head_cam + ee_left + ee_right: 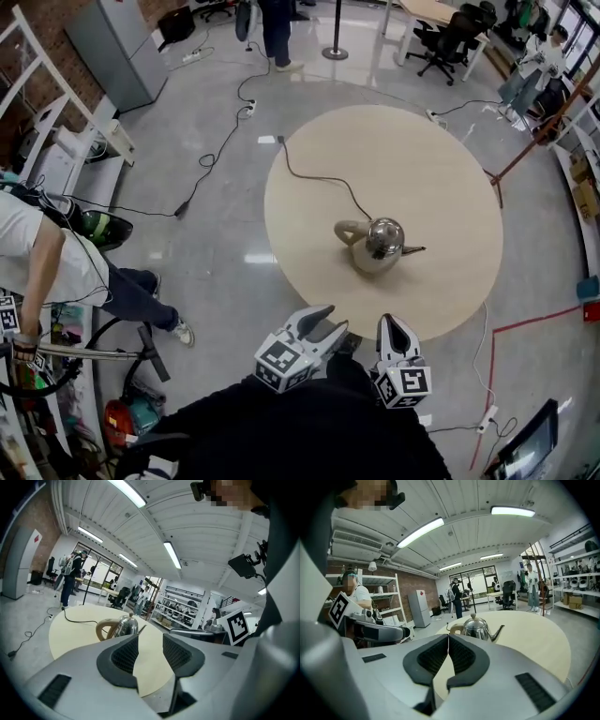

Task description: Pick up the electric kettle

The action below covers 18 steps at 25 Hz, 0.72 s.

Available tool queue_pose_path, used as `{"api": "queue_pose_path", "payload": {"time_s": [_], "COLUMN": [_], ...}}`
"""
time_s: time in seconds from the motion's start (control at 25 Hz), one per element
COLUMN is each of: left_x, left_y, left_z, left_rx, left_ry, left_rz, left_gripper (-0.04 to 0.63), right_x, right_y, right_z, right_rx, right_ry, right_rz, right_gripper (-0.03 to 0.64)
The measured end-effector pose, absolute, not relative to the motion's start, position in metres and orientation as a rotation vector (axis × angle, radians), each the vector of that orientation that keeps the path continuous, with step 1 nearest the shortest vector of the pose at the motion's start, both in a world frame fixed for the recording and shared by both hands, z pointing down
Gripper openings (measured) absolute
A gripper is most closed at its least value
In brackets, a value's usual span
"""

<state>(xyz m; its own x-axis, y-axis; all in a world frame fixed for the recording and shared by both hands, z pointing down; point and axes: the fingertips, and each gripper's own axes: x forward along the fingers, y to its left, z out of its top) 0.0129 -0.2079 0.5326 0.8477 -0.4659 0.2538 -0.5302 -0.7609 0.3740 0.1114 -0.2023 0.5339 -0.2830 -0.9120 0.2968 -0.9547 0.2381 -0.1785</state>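
Note:
A shiny steel electric kettle [379, 244] with a tan handle and a thin spout stands near the middle of the round wooden table [441, 169]; a black cord runs from it to the far edge. It also shows in the left gripper view as the kettle [123, 625] and in the right gripper view as the kettle [477, 627]. My left gripper [323, 317] is open and empty, held off the table's near edge. My right gripper [395, 327] is beside it, shut on nothing. Both point toward the kettle from well short of it.
A seated person [56, 262] and cluttered shelves are at the left. Cables [220, 141] trail over the grey floor. Another person stands at the far side, with office chairs [450, 37] and desks behind. Red tape [534, 323] marks the floor at the right.

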Motion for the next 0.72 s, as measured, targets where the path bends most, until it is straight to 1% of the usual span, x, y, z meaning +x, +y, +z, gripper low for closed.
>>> {"api": "queue_pose_path", "payload": {"time_s": [0.16,0.28,0.56,0.72], "left_x": [0.025,0.045,0.069,0.078], "left_y": [-0.237,-0.257,-0.297,-0.307], "left_z": [0.530,0.524,0.528,0.538], "left_rx": [2.578,2.581,2.501,2.472], "left_ry": [-0.847,-0.905,-1.067,-1.103], "left_rz": [0.219,0.219,0.234,0.278], "left_gripper": [0.175,0.175,0.175,0.175], "right_x": [0.118,0.132,0.195,0.218], "right_y": [-0.237,-0.263,-0.308,-0.315], "right_z": [0.547,0.541,0.554,0.575], "right_rx": [1.667,1.613,1.711,1.727], "right_ry": [-2.464,-2.524,-2.538,-2.495], "right_rz": [0.577,0.566,0.618,0.775], "right_gripper": [0.014,0.014,0.015,0.015]}}
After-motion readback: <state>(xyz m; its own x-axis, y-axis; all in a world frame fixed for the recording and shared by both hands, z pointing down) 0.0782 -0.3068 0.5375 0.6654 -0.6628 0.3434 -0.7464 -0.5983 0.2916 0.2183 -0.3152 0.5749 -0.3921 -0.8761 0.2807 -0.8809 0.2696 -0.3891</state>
